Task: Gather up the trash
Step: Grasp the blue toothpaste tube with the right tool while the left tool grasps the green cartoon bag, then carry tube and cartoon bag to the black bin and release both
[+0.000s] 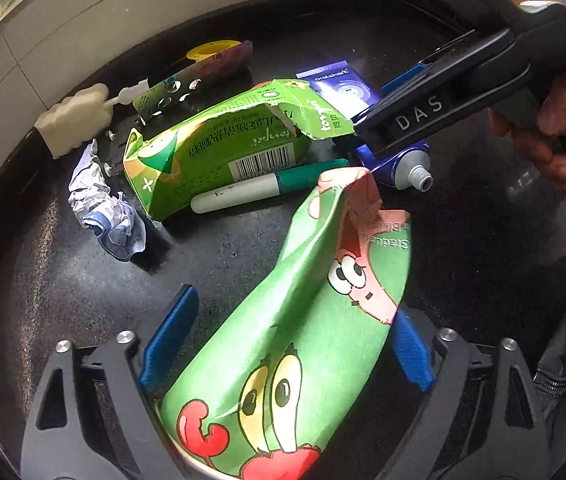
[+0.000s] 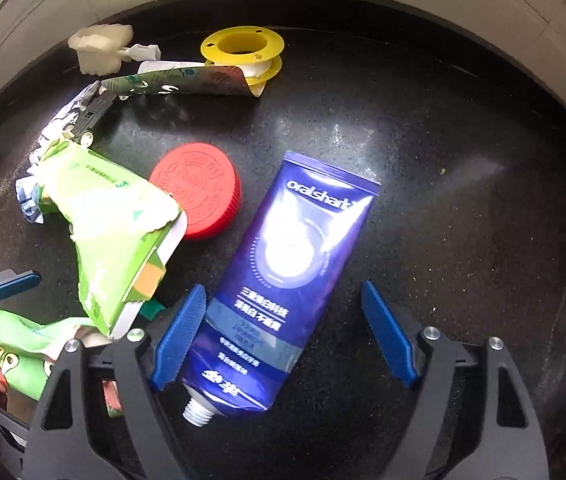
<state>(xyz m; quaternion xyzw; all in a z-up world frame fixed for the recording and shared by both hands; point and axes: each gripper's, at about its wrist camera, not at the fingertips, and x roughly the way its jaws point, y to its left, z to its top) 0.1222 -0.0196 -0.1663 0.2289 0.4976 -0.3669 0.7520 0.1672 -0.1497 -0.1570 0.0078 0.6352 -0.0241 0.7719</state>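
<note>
Left wrist view: the left claw (image 1: pixel 289 344) is spread wide around a crushed paper cup (image 1: pixel 283 344) that fills the lower centre of the frame. The blue fingers (image 1: pixel 169 340) stand on either side of it, apparently without pressing it, so the cup looks bracketed, not gripped. Above it on the dark counter (image 1: pixel 83 288) lie a marker (image 1: pixel 259 192), a torn green carton (image 1: pixel 211 152), a crumpled wrapper (image 1: pixel 107 208) at left and a sponge brush (image 1: pixel 75 120) at upper left. The right claw enters from the upper right, a bare hand (image 1: pixel 555 120) on its trigger, pitched down over the tube (image 1: pixel 407 168).

Right wrist view: the right claw (image 2: pixel 283 336) is likewise wide open, straddling the tube's (image 2: pixel 283 276) neck end at lower centre; the left finger sits just beside the tube, the right one well apart. A red lid (image 2: pixel 199 196) lies near the tube's left, half under the carton (image 2: pixel 115 240); a yellow spool (image 2: pixel 243 48) sits at top centre.

The step in hand looks like two pickups at once. Next, each claw needs to close: the left lightly, since the cup is soft, and the right after centring on the tube.
</note>
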